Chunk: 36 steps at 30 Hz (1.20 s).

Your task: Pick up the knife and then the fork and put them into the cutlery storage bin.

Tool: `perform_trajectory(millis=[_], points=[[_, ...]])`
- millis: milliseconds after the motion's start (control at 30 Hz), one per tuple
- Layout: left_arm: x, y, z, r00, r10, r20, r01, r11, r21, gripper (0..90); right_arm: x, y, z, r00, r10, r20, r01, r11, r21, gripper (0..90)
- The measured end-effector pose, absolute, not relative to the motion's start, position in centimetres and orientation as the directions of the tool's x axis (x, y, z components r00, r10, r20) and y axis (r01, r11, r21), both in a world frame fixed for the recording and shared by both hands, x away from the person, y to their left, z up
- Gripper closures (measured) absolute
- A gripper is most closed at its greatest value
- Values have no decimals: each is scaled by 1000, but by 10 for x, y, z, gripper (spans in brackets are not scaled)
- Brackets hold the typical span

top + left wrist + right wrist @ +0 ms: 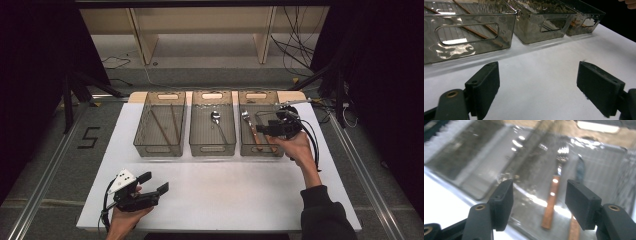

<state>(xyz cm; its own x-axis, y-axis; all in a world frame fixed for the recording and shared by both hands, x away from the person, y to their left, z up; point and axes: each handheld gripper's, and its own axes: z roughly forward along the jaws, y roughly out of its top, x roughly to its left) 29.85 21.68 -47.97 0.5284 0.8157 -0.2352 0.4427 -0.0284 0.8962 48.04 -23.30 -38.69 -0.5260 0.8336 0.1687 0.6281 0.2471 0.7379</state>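
Three clear smoky bins stand in a row on the white table (225, 190). The left bin (159, 148) holds brown chopsticks (161, 127), the middle bin (212, 148) a metal spoon (216, 119), and the right bin (248, 149) a wooden-handled fork (250, 125). My right gripper (263, 129) hovers over the right bin, open, with nothing between its jaws. In the right gripper view (539, 187) the fork (552, 200) lies below on the bin floor, beside a second wooden handle (574, 230). My left gripper (154, 182) rests open at the near left, empty (536, 75).
In the left gripper view the left bin (474, 37), middle bin (541, 25) and right bin (584, 22) stand ahead, with the chopsticks (474, 31) inside the left one. Bare white table lies between the bins and the near edge. Cables and a wooden shelf frame stand beyond the table.
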Motion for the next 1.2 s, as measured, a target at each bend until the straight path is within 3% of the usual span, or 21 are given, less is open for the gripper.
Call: perform_trajectory(millis=[367, 700, 1200], points=[[298, 216, -480, 528, 815, -237, 443, -27, 896, 182, 432, -213, -393, -618, 767, 171, 518, 234, 823, 388], [298, 215, -480, 533, 813, -236, 444, -30, 896, 182, 401, -201, -413, -686, 704, 182, 493, 267, 828, 333], [300, 210, -480, 540, 809, -231, 449, -46, 892, 182, 378, -190, -429, -733, 654, 189, 455, 265, 850, 320]])
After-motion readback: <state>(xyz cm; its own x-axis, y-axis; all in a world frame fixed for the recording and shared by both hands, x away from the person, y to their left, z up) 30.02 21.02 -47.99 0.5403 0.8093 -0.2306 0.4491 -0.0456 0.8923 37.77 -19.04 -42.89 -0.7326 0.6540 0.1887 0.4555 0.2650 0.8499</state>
